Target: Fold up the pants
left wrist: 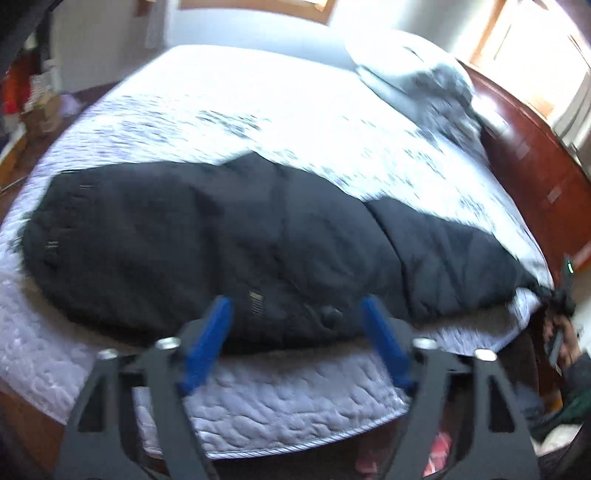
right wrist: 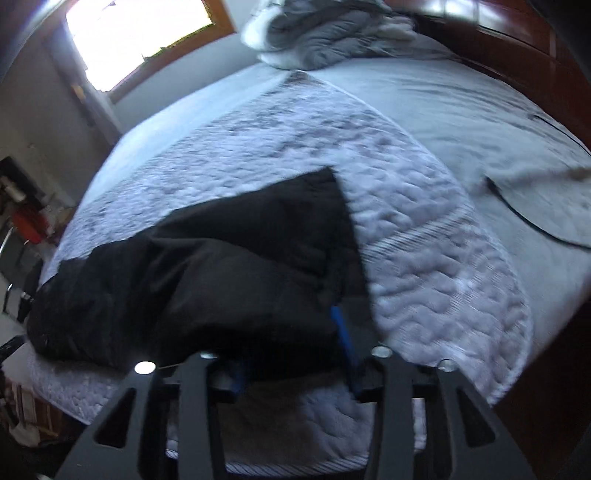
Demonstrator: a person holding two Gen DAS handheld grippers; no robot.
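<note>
You are holding both grippers over the near edge of a bed (left wrist: 110,122), and the black pants (left wrist: 229,236) are lying across its pale quilted cover (left wrist: 280,402), stretched sideways along that edge. In the left wrist view the left gripper (left wrist: 295,314) is standing with its blue fingers (left wrist: 207,343) spread wide apart; nothing is sitting between them, and the dark cloth with a button on it is lying just beyond the tips. The cloth is looking doubled over there, with one layer lying over another toward the right, though blur is softening the folds. At the far right edge of that view your other hand (left wrist: 565,343) is showing with the right gripper, small and unclear. In the right wrist view the right gripper (right wrist: 291,350) is sitting low over the pants (right wrist: 221,266) at their right end, near a straight edge of the cloth that runs away across the cover. Its jaws are standing partly apart; the right blue finger (right wrist: 341,332) is showing against the black cloth, the left one is mostly lost in shadow, and the cloth is lying between them without the pads visibly pressing on it. A rumpled grey blanket (right wrist: 325,33) is lying at the far side of the bed.
</note>
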